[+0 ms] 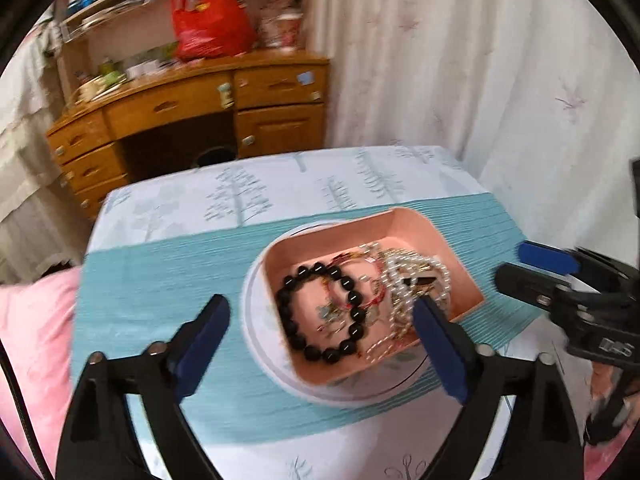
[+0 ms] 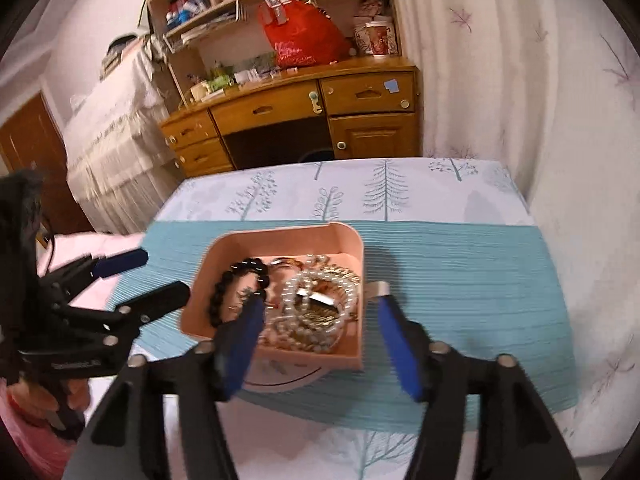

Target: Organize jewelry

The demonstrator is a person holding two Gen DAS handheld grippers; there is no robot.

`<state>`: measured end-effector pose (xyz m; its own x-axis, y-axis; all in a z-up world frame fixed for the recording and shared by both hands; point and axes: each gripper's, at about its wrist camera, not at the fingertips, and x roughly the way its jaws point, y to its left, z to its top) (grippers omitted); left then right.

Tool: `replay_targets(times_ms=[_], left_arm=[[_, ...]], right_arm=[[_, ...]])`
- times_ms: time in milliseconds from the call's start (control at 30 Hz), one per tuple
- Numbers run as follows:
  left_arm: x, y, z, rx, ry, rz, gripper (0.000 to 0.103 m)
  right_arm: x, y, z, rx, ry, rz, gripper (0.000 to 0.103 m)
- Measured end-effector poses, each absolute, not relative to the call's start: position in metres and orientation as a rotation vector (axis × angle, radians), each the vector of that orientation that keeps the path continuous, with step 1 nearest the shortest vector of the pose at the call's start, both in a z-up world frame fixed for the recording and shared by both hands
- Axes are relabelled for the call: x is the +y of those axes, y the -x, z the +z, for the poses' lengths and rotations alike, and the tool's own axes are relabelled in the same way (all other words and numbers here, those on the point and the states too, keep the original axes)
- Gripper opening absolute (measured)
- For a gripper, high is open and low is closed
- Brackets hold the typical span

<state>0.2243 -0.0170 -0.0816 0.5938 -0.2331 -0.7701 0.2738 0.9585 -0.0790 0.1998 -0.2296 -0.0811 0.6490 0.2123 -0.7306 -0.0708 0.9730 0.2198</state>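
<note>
A pink tray (image 1: 400,220) (image 2: 280,240) stands on a round white dish (image 1: 254,320) (image 2: 276,378) on the teal mat (image 1: 160,280) (image 2: 460,280). Inside lie a black bead bracelet (image 1: 285,298) (image 2: 218,300), a pearl strand (image 1: 400,280) (image 2: 296,284), gold chains and a red cord, all tangled. My left gripper (image 1: 320,306) (image 2: 165,273) hovers open over the tray's left half, nothing between its pads. My right gripper (image 2: 320,302) (image 1: 509,262) hangs open above the tray's near right part, also holding nothing.
The table wears a white cloth with a tree print (image 2: 384,188). Behind it stands a wooden desk (image 1: 192,104) (image 2: 288,108) with a red bag (image 1: 208,28) (image 2: 304,36). A pale curtain (image 1: 460,60) hangs to the right, and pink fabric (image 1: 32,328) lies at the left.
</note>
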Motion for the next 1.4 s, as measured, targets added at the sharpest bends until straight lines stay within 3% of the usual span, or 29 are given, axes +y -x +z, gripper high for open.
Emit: replay_targets(times_ms=[67, 300, 667, 967, 1100, 1200, 1400], left_arm=[[-0.015, -0.218, -0.077, 0.904, -0.053, -0.244, 0.094], [-0.007, -0.178, -0.061, 0.883, -0.112, -0.121, 0.094], [0.016, -0.107, -0.05, 0.997, 0.025, -0.082, 0.095], [0.007, -0.059, -0.023, 0.916, -0.011, -0.051, 0.095], [0.007, -0.042, -0.007, 0.831, -0.022, -0.033, 0.102], [0.011, -0.035, 0.003, 0.791, -0.01, -0.031, 0.102], [0.019, -0.035, 0.004, 0.815, 0.048, -0.044, 0.102]], right_arm=[[-0.23, -0.193, -0.075, 0.866, -0.198, 0.149, 0.072], [-0.219, -0.166, -0.063, 0.898, -0.211, 0.079, 0.077], [-0.212, -0.099, -0.078, 1.125, -0.271, 0.065, 0.077], [-0.189, -0.04, -0.027, 0.996, -0.162, 0.056, 0.078], [-0.182, -0.027, -0.018, 0.968, -0.134, 0.07, 0.078], [-0.177, -0.024, -0.013, 0.962, -0.112, 0.084, 0.078], [-0.174, -0.016, -0.002, 0.904, -0.103, 0.076, 0.078]])
